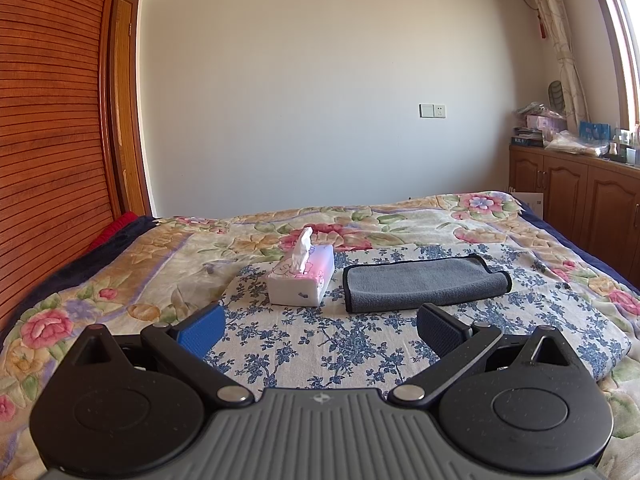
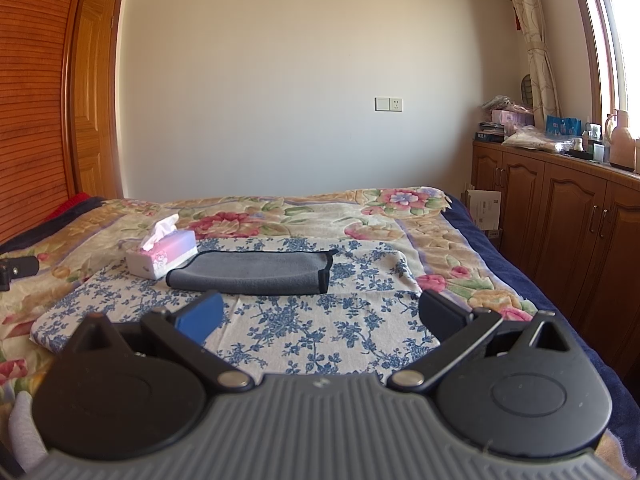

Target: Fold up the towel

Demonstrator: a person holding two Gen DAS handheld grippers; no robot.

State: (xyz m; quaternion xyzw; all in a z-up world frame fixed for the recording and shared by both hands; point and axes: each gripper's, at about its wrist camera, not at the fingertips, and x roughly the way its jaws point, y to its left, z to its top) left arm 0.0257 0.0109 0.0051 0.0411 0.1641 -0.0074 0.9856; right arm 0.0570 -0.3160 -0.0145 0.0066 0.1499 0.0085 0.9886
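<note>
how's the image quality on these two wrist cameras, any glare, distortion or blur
Left wrist view: the window is blown out white, the wardrobe bows from fisheye, and the gray towel is sharp. Right wrist view: the same window glare, with the left gripper tiny at the left edge.

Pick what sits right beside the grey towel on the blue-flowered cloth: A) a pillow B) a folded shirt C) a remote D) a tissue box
D: a pink-and-white tissue box with a tissue sticking out stands just left of the grey towel on the blue-flowered cloth; the right wrist view shows the same pair.
</note>
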